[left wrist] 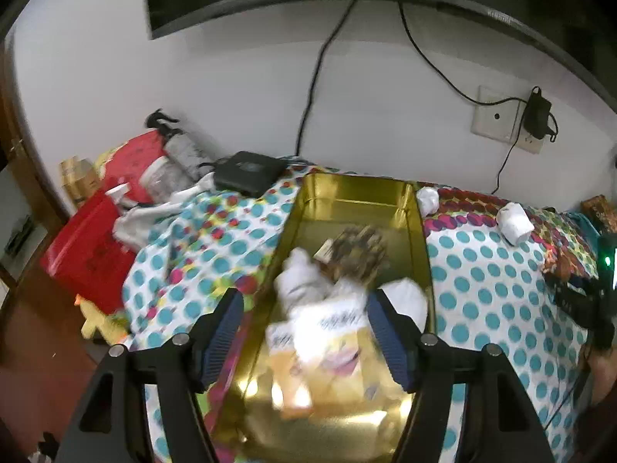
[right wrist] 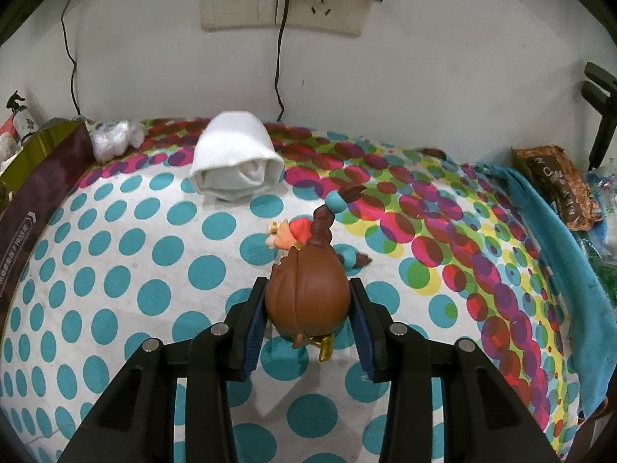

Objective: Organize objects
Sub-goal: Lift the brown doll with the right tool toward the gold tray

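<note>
Surface: table covered by a polka-dot cloth [right wrist: 115,270], teal dots on white with multicoloured dots toward the far edge.
Container: open gold rectangular metal tin [left wrist: 420,239], set mid-table and reaching to the far edge by the wall.
Already in tin: crumpled white items, a dark patterned packet and a blurred white-and-yellow packet [left wrist: 327,332]; exact identity cannot be told.
Left gripper [left wrist: 304,332]: jaws wide apart over the near part of the tin, nothing seen clamped; the blurred packet lies between and below the blue pads, contact cannot be told.
Right gripper [right wrist: 308,332]: closed on the brown head of a small brown-haired toy figurine [right wrist: 308,289] with teal hair ties; its body points away toward the far edge, over the cloth; whether it is lifted cannot be told.
Still loose: rolled white cloth [right wrist: 235,166] near the far edge; crumpled clear plastic wad [right wrist: 115,137] at the far edge, just beside the tin's dark outer wall.
Progress: judged partway; several items binned, figurine gripped but outside the tin, two white items left.
Next: figurine is probably to be carried left to the tin.
Risk: round head could slip between the pads.
</note>
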